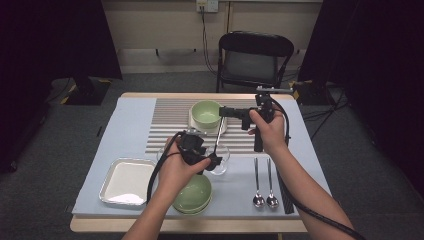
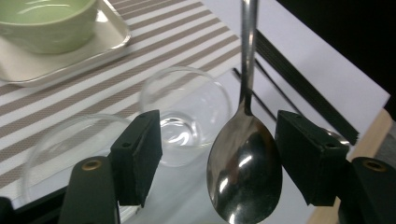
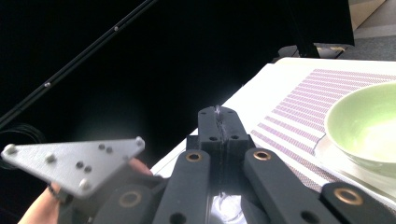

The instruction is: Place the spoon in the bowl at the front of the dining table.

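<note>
- Closest to my left gripper view's lens, the spoon (image 2: 245,172) hangs bowl-down between the left gripper (image 2: 219,156)'s wide-open jaws, touching neither pad; a glass bowl (image 2: 187,114) sits just behind it.
- My right gripper view shows what that one misses: the right gripper (image 3: 218,122) shut tight on the spoon's thin handle tip.
- From the high view, I see the spoon (image 1: 218,134) hanging above the glass bowl (image 1: 220,159), beside a green bowl (image 1: 206,113).
- I can read no writing anywhere.
</note>
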